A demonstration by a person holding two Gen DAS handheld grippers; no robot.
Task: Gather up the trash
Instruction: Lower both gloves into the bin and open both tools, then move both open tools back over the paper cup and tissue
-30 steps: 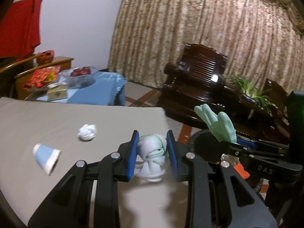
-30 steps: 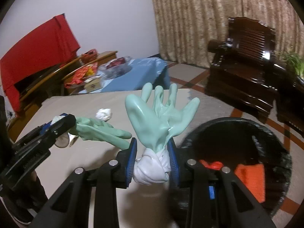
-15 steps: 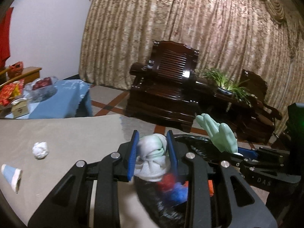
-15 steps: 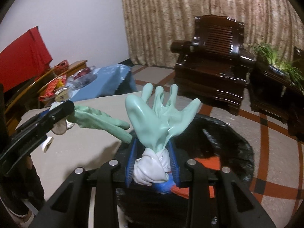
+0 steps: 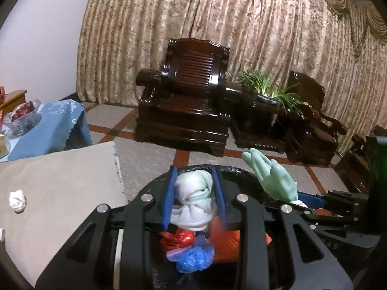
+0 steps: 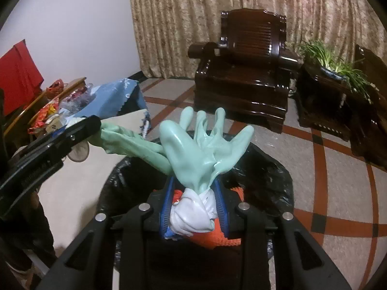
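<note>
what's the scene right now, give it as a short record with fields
left tongs: shut on the cuff of a green rubber glove
right tongs: shut on the white cuff of a second green glove
position: both gloves held over the open trash bin
bin: lined with a black bag
bin contents: red plastic bag, blue plastic bag, orange item
left on table: crumpled white paper
</note>
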